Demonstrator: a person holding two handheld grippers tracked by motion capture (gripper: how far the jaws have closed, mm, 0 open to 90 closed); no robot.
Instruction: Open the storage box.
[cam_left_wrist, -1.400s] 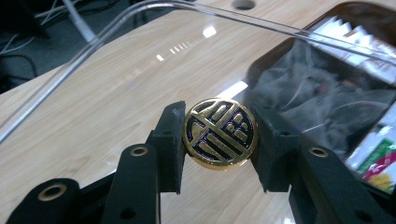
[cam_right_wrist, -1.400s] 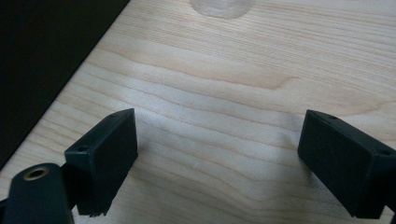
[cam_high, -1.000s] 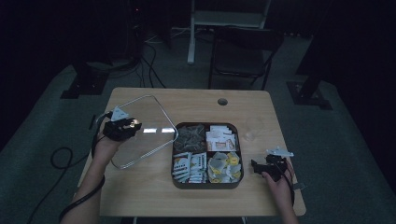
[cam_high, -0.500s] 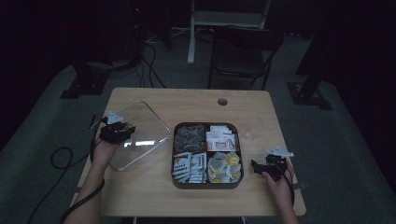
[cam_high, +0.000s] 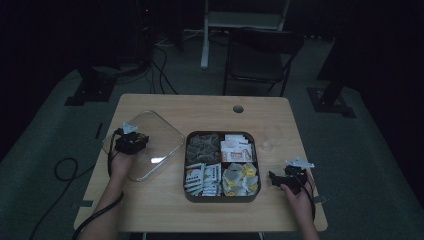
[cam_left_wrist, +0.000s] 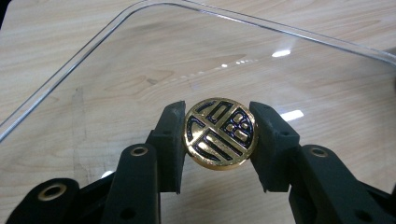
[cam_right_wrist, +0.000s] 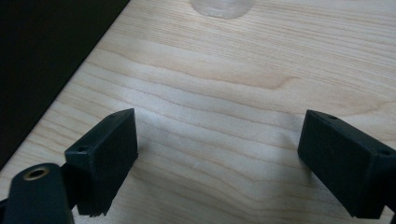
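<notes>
Dim room, pale wooden table: my left gripper — pinching the clear lid's gold knob — has carried it left off the tray, while my right gripper rests spread.

We note a black folding chair standing beyond the far edge of the wooden counter, with a white metal frame behind it. Dark cables trail over the grey floor at far left.
</notes>
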